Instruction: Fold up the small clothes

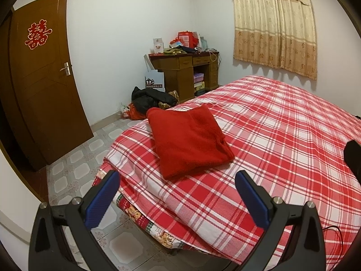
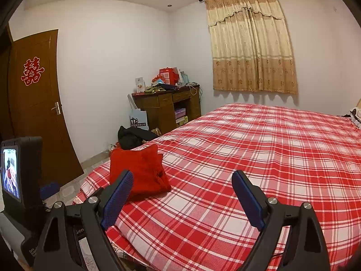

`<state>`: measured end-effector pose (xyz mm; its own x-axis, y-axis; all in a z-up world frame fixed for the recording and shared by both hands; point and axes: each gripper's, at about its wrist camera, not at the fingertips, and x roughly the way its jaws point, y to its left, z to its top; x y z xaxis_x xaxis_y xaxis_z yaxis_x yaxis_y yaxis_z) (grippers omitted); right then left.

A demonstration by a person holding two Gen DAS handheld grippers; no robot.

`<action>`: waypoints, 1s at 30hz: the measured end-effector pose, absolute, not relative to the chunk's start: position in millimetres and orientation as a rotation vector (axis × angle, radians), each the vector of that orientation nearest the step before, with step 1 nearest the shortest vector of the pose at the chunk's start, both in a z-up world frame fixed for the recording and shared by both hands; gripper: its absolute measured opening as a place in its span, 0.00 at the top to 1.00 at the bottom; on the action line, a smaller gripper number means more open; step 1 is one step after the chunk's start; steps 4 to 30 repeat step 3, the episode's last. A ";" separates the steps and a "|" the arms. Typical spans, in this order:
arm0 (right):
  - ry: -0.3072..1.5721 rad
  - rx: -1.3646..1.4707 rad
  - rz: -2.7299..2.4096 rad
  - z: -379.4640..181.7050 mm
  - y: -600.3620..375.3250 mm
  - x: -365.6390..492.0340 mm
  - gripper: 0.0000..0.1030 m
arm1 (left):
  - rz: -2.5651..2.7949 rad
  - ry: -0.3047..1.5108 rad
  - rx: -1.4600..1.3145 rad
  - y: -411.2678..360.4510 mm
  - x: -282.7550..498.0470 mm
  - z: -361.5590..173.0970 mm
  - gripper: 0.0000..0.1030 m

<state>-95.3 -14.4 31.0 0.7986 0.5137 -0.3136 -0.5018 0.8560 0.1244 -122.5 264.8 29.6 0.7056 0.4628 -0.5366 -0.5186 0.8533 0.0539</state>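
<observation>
1. The left claw (image 1: 177,181) hangs released above the near corner of the bed, jaws spread wide with nothing between its blue pads (image 1: 103,199).
2. The right claw (image 2: 181,180) is likewise released, jaws wide and empty over the checked bedsheet (image 2: 259,158).
3. Just ahead of the left claw, and ahead and to the left of the right one, lies the red garment (image 1: 189,140), already squared into a thick folded bundle near the bed's corner, clear of both claws.
4. By these views the fold looks finished or nearly so. One layer juts out at the bundle's right edge. To finish well, the claws would best pinch that edge gently, tuck it level and press the stack flat without dragging the sheet beneath.
5. Count: two claws, one red garment on the bed, one bed.
6. Farther off stand one brown door (image 1: 45,85) to the left, one cluttered wooden desk (image 1: 187,72) against the far wall, one dark heap of clothing (image 1: 151,98) on the floor, and one curtain (image 1: 274,27).
</observation>
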 end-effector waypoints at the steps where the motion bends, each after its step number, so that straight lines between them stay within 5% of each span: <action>1: 0.348 0.037 0.544 30.9 -14.6 -95.5 0.13 | 0.548 0.570 -0.103 265.0 -122.3 30.0 0.00; 30: 0.349 0.039 0.543 30.5 -15.2 -94.7 0.13 | 0.546 0.575 -0.112 266.4 -122.3 29.6 0.00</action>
